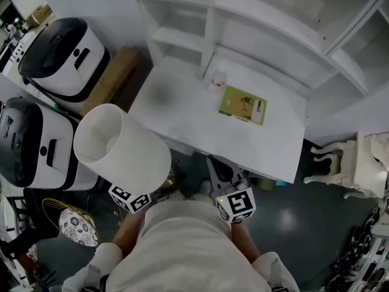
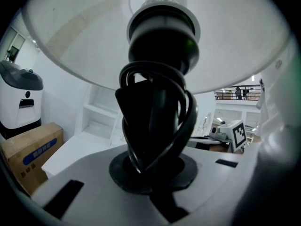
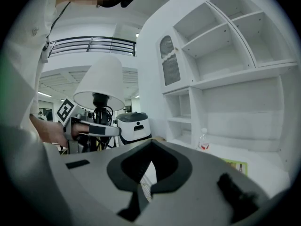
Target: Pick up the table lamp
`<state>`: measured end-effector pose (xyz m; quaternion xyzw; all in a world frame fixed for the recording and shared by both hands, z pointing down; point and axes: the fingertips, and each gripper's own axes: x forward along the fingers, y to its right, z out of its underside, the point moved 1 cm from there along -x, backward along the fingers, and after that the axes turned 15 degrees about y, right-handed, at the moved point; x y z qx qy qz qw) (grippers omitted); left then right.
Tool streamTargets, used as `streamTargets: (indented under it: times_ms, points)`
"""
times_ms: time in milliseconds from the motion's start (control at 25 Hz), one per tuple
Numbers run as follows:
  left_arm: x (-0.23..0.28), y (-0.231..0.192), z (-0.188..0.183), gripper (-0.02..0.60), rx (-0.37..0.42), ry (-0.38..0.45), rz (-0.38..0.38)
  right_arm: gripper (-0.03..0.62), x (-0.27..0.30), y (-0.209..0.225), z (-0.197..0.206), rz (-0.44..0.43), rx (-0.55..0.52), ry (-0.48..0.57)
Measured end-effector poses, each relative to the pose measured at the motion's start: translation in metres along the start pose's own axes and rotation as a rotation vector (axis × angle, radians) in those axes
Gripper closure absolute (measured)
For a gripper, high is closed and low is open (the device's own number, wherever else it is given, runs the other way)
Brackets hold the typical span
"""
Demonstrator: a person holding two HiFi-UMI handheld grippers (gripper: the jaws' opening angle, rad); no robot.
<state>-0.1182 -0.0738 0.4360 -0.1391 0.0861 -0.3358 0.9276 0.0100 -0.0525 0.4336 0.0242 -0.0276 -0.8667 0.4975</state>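
White desk (image 1: pixel 182 111) ahead of both claws. Table lamp (image 1: pixel 121 148) held in the air, shade (image 3: pixel 99 79) above the left gripper (image 2: pixel 153 173), cord-wrapped stem (image 2: pixel 155 121) upright, clamped between its jaws. Right gripper (image 3: pixel 150 173) closed on nothing, lamp near on its left.

Showroom-like hall, white desk (image 3: pixel 256 166) and open shelves (image 3: pixel 221 41) ahead of the right jaws, railed upper gallery (image 3: pixel 91 42) beyond, white machines (image 2: pixel 19 98) and a cardboard box (image 2: pixel 30 149) left of the left jaws.
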Motion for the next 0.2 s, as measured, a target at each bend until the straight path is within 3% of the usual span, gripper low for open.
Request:
streamTargets:
  times_ms: [200]
  points:
    - [0.009,-0.013,-0.007,0.555,0.022,0.026,-0.006,0.583,-0.001,0.003,0.008,0.020,-0.019,0.007]
